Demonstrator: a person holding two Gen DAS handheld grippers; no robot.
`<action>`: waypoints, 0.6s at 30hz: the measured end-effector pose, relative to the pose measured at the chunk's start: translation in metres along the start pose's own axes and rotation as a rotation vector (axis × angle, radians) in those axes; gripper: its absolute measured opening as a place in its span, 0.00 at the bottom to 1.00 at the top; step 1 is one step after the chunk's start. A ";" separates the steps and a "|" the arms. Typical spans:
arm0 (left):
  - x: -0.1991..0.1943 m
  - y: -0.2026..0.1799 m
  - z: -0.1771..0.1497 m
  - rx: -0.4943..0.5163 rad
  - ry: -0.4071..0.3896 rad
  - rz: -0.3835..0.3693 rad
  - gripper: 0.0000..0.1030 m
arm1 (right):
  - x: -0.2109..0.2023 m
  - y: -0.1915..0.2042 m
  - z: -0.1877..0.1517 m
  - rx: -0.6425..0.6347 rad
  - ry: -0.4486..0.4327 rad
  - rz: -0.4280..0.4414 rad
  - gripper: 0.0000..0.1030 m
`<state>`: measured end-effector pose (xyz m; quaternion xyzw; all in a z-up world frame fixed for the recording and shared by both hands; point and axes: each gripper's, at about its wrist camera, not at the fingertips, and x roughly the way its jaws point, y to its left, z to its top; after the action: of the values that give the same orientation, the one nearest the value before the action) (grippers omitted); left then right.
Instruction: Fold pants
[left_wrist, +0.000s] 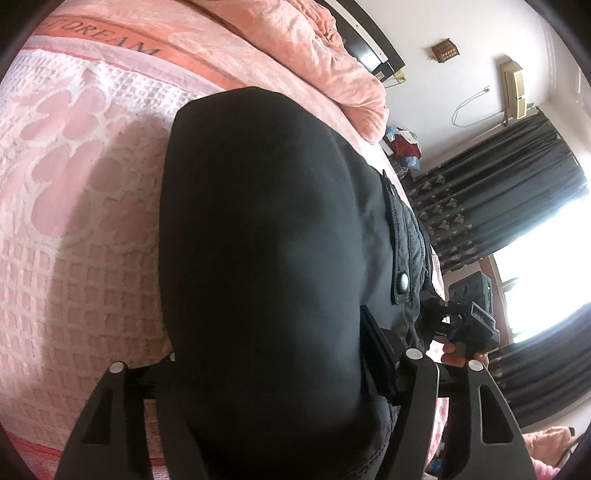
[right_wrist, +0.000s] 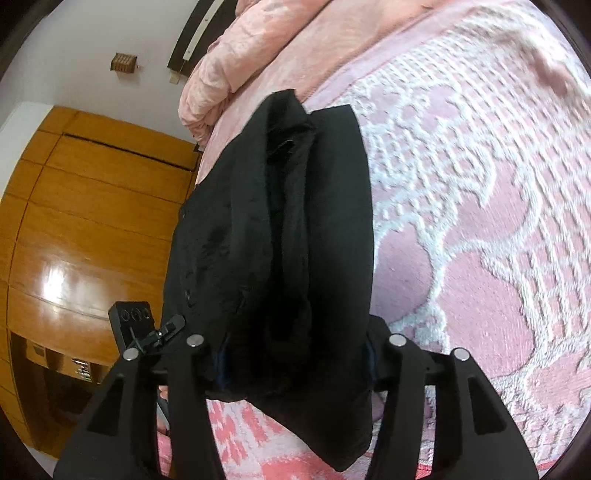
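— Surface?

— A bed (left_wrist: 74, 229), covered by a pink blanket (right_wrist: 480, 221) with a raised white lattice and flower pattern (a band near the far edge carries the letters "DREAM").

— What lies on it?

— Black pants (left_wrist: 266, 229), spread lengthwise on the blanket; a flap with a metal snap button (left_wrist: 402, 283) shows along one side. Their near end is raised off the blanket. Farther up, a rumpled pink quilt (left_wrist: 332, 62) is bunched against the headboard end.

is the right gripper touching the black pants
Touching. The right wrist view shows the black pants bunched between the right gripper fingers, filling the gap against both.
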<state>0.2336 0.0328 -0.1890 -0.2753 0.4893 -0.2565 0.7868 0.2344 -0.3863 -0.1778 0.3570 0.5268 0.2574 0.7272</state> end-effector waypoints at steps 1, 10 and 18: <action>0.000 0.001 -0.001 -0.002 0.002 0.004 0.69 | 0.000 -0.002 0.000 0.001 -0.002 0.000 0.55; -0.024 0.014 -0.014 -0.019 -0.025 0.040 0.78 | -0.011 -0.007 -0.004 0.011 -0.021 0.023 0.66; -0.061 0.015 -0.036 -0.013 -0.080 0.140 0.84 | -0.037 -0.016 -0.020 0.022 -0.066 0.011 0.66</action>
<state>0.1795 0.0779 -0.1743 -0.2558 0.4772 -0.1866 0.8198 0.2041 -0.4192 -0.1725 0.3759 0.5034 0.2437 0.7388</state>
